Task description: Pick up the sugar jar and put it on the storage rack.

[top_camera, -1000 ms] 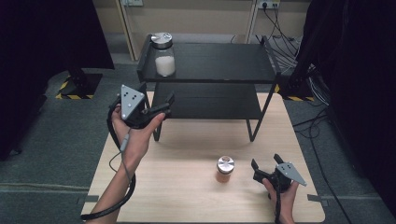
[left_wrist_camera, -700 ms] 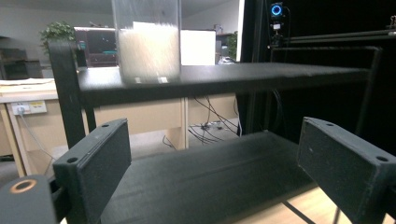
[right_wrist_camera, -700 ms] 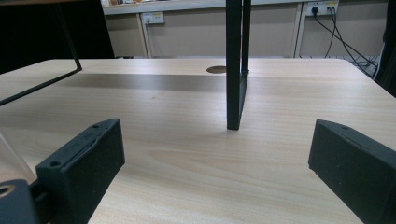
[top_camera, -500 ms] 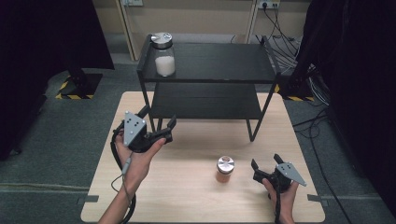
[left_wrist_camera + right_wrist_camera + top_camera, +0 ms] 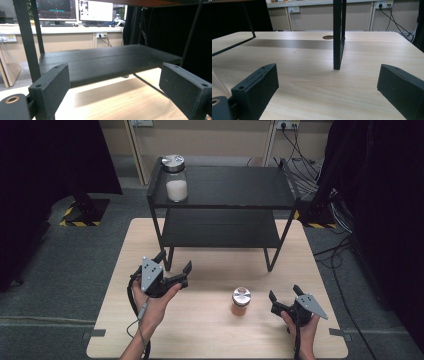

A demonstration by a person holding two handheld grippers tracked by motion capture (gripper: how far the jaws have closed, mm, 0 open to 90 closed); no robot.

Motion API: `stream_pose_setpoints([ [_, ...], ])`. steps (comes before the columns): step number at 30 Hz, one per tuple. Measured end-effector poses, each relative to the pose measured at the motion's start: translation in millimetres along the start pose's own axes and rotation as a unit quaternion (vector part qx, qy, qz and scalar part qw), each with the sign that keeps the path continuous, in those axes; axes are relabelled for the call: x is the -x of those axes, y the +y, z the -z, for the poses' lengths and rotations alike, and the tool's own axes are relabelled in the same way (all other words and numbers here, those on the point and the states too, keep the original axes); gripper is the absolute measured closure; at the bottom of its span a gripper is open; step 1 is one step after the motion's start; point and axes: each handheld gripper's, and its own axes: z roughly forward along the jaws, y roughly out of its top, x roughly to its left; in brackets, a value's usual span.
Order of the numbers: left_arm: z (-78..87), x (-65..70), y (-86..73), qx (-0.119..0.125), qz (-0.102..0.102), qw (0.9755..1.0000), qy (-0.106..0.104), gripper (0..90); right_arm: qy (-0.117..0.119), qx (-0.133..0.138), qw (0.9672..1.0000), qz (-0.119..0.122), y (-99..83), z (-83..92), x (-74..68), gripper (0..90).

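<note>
**Item: small jar on table, both grippers empty**

Object in hand's reach: small clear glass jar with silver metal lid and orange-brown contents (image 5: 241, 301), standing upright on the light wooden table (image 5: 210, 330), in front of the black two-tier metal shelf rack (image 5: 225, 200). Its long axis is vertical.

Right gripper (image 5: 284, 296): held low over the table's near right corner, jaws spread wide, nothing between them. The jar lies just to its left, near but apart; in the right gripper view the jaws face the rack's front leg (image 5: 338, 37), so the jar sits off their line.

Left gripper (image 5: 174, 266): held near the rack's front left leg, jaws wide and empty, pointed at the rack's lower shelf (image 5: 105, 61). The jar lies to its right and nearer the person, farther off than from the right gripper.

Judgement: the right hand is the nearer; a turn leftward would bring its jaws around the jar's sides.

Also present: large clear glass jar with silver lid and white contents (image 5: 175, 179), upright on the rack's top shelf, left end.
</note>
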Motion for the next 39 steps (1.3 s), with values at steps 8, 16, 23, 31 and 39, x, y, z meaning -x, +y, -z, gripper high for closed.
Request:
stream_pose_setpoints([
  [8,2.1,-0.1,-30.5,-0.013,0.005,0.9998,-0.016,8.7,0.0,0.0,1.0,0.0,-0.2,0.0,-0.1,3.8],
  [16,6.1,0.1,-65.6,-0.026,0.015,0.9992,-0.028,8.8,0.0,0.0,1.0,0.002,-0.2,0.1,-0.4,3.8],
  [23,5.9,0.6,-84.1,-0.059,0.022,0.9978,-0.021,9.1,0.002,0.001,1.0,0.0,-0.3,0.2,0.5,3.8],
  [31,6.3,6.5,-101.0,-0.053,0.024,0.9983,-0.005,9.2,0.002,0.003,1.0,0.003,-1.1,0.4,0.4,3.8],
  [39,6.4,1.9,-106.1,-0.057,0.046,0.9973,0.0,8.8,0.003,0.002,1.0,0.003,-0.6,0.3,0.5,3.8],
])
